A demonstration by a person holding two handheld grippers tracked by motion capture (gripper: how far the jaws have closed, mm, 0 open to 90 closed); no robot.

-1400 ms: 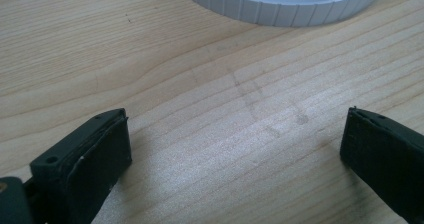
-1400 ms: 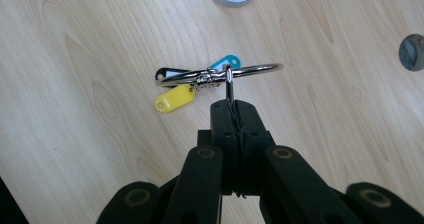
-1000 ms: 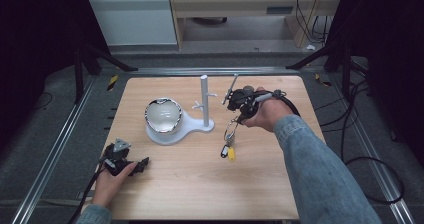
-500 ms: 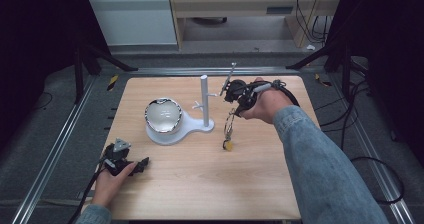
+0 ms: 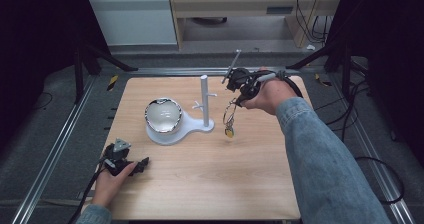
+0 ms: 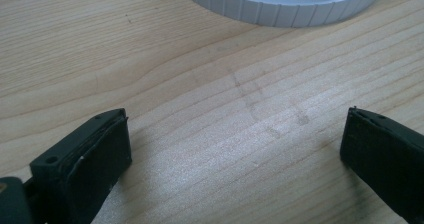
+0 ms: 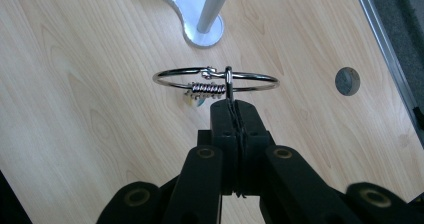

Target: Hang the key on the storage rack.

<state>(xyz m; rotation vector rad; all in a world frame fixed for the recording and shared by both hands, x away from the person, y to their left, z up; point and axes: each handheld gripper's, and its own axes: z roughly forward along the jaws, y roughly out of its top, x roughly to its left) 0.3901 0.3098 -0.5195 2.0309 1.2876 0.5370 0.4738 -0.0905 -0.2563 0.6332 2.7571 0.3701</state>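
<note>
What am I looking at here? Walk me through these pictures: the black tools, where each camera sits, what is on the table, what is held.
No robot: a person holds a pair of tongs in each hand. The high view looks down on the wooden table; each other view rides on one pair, looking along its jaws. The left tongs rest low on the table, jaws wide apart with nothing between them. The right tongs are shut on a metal ring, a small charm hanging from it, lifted clear of the wood. On the table stands a white stand with pegs, its base carrying a shiny bowl.
</note>
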